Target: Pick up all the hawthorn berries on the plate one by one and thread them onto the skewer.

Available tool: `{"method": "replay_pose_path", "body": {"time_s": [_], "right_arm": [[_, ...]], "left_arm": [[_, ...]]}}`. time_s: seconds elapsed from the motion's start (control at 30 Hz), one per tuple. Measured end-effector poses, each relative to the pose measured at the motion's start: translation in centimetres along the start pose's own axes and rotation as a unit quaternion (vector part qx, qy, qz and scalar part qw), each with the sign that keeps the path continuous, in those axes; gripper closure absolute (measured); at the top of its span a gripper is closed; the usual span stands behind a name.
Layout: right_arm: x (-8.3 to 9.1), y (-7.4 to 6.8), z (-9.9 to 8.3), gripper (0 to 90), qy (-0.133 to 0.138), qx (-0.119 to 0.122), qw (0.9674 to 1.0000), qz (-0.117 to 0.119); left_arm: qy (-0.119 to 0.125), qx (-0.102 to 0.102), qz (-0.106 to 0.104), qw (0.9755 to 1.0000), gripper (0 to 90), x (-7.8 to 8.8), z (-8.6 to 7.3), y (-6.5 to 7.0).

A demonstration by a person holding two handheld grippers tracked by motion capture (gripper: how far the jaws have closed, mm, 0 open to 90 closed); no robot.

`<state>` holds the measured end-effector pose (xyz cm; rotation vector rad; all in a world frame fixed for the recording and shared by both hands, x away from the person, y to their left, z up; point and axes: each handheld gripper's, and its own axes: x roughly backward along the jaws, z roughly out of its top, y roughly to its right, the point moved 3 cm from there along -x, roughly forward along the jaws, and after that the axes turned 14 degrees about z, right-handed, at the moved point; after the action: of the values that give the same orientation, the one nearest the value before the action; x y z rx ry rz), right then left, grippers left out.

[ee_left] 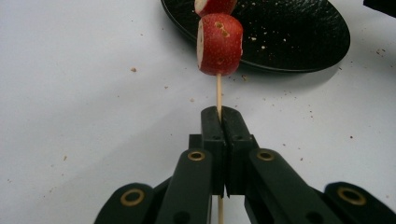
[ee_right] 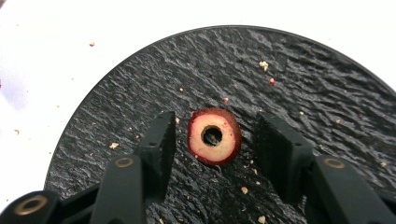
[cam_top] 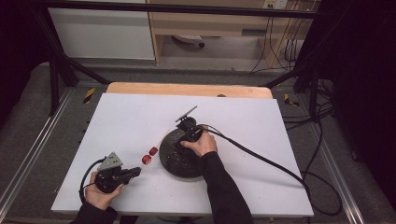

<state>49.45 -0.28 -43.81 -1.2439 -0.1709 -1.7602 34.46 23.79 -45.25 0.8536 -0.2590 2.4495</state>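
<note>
So far two red fruit pieces (ee_left: 219, 44) are threaded on the wooden skewer (ee_left: 218, 95), which is clamped between the closed jaws of the left gripper (ee_left: 219, 114) just beside the black plate (ee_left: 308, 42). A third cored piece (ee_right: 214, 136) lies on that plate, bracketed by the right gripper (ee_right: 214, 135), whose pads stand narrow but apart from it. Picking and threading it is judged still to be done. The far skewer tip and upper fruit piece are cut off, and the plate is largely hidden in the high view
</note>
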Motion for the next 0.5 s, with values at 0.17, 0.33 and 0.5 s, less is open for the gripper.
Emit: {"method": "replay_pose_path", "body": {"time_s": [0.17, 0.33, 0.5], "right_arm": [[-0.24, 0.22, 0.02, 55.8, 0.0, -0.004, 1.0, 0.001], [-0.39, 0.29, -0.03, 58.8, -0.002, -0.008, 1.0, 0.002], [-0.4, 0.29, -0.04, 61.5, -0.002, -0.012, 0.9999, 0.003]], "left_arm": [[0.0, 0.0, 0.0, 1.0, 88.9, 0.0, 0.01, 0.01], [0.0, 0.0, 0.0, 1.0, 88.9, 0.0, 0.0, 0.0], [0.0, -0.001, 0.0, 1.0, 88.9, -0.02, 0.0, 0.03]]}}
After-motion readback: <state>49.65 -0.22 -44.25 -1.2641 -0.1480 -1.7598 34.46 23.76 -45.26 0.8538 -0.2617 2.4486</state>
